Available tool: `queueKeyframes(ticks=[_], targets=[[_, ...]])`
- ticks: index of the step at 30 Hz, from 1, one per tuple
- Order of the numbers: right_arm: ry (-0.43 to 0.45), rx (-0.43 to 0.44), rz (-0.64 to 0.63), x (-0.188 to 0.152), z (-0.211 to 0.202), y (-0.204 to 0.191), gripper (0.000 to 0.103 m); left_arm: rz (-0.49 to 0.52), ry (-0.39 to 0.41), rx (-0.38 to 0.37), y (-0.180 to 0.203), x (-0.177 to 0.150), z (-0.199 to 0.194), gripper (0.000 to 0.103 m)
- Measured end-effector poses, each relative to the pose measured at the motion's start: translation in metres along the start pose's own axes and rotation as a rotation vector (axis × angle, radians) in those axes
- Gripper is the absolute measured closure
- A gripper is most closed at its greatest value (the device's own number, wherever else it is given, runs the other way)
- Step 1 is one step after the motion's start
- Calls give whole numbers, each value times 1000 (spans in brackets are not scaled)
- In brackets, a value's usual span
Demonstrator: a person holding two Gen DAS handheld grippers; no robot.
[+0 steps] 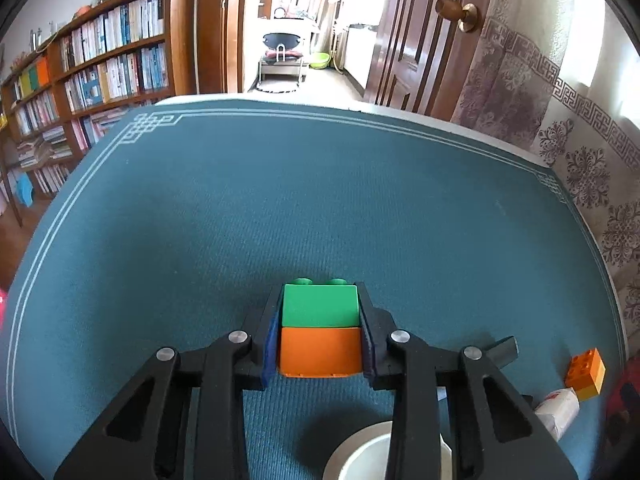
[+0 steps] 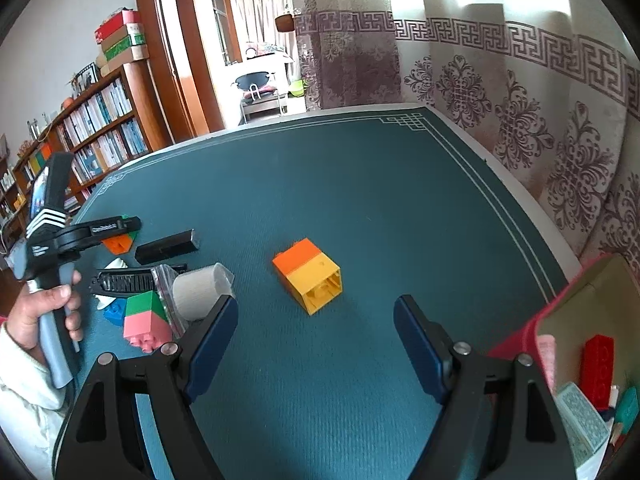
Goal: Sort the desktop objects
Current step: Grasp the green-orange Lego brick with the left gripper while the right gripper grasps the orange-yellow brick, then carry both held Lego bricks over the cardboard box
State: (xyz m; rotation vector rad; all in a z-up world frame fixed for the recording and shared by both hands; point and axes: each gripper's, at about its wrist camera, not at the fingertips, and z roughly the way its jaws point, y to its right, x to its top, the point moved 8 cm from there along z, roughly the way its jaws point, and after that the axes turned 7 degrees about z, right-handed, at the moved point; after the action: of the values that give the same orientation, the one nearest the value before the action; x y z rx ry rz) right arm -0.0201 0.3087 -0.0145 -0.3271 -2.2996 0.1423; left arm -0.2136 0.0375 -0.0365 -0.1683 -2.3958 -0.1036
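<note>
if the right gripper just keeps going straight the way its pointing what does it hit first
Most likely the orange-and-yellow block stack, lying on its side on the teal mat. It sits ahead of the open right gripper, roughly centred between the fingers, with only bare mat before it. Depth is hard to judge through the fisheye.
</note>
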Motion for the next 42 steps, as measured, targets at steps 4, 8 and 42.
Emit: queueKeyframes(ticks=[4, 8, 42], targets=[[-3, -16, -13, 5, 15, 0, 20, -5, 33, -12, 2, 6, -13, 68], [-7, -37, -18, 13, 30, 3, 20, -8, 56, -28, 4, 10, -23, 68], [38, -75, 24, 6, -33, 22, 53, 178, 178, -337, 130, 6, -109, 68]])
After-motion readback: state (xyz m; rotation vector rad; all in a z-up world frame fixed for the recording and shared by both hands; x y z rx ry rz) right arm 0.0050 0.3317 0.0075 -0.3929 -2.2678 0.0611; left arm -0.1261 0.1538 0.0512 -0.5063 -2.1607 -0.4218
